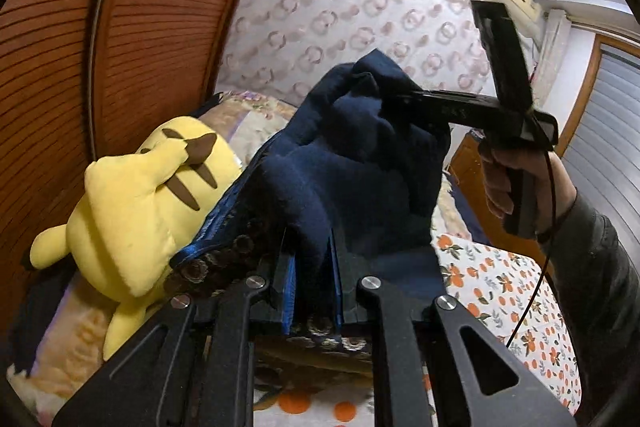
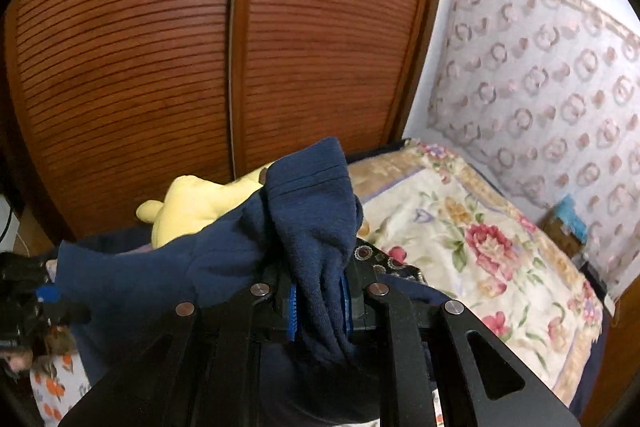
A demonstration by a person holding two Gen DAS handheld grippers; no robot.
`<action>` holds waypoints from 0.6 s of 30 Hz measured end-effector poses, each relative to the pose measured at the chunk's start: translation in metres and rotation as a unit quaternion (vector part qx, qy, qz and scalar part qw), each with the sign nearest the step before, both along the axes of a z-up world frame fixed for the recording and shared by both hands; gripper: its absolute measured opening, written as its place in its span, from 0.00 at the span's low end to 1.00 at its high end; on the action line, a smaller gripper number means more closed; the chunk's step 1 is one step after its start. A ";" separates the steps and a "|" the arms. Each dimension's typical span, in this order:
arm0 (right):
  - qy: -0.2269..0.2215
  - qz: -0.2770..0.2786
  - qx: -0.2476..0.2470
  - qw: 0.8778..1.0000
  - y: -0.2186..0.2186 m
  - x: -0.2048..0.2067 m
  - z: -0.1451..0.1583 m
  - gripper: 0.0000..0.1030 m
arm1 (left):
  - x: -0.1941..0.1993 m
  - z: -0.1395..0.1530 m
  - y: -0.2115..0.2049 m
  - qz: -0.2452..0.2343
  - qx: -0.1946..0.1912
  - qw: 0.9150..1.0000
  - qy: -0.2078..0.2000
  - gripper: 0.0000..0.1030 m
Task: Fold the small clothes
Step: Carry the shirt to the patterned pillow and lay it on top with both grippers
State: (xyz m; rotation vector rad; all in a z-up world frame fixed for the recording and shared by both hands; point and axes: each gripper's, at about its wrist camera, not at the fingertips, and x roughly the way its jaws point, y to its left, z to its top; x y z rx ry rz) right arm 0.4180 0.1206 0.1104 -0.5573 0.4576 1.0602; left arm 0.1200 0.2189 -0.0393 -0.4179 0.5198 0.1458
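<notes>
A navy blue garment (image 1: 352, 179) hangs bunched in the air between both grippers, above the bed. In the left wrist view my left gripper (image 1: 314, 267) is shut on its lower edge, with cloth pinched between the blue pads. My right gripper (image 1: 394, 97), held by a hand (image 1: 520, 183), bites into the garment's upper right part. In the right wrist view the right gripper (image 2: 320, 291) is shut on a ribbed cuff or hem of the navy garment (image 2: 160, 275), which stretches left to the left gripper (image 2: 40, 291). The garment's overall shape is hidden by its folds.
A yellow plush toy (image 1: 136, 211) lies on the bed beside the brown slatted wardrobe (image 2: 160, 47). An orange-print sheet (image 1: 500, 287) covers the near bed, and a floral quilt (image 2: 480, 251) lies farther back. A patterned curtain (image 2: 540, 75) hangs on the wall.
</notes>
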 end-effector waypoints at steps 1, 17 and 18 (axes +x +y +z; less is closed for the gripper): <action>0.003 -0.016 -0.006 1.000 0.005 0.008 -0.002 0.21 | 0.000 -0.001 0.001 0.000 -0.001 1.000 0.003 0.15; 0.053 -0.058 0.042 0.996 -0.013 0.036 -0.034 0.51 | -0.004 0.006 -0.012 0.007 0.049 0.998 0.027 0.19; 0.058 -0.062 0.044 0.995 -0.009 0.042 -0.037 0.51 | -0.006 0.010 -0.015 0.009 0.059 0.998 0.027 0.21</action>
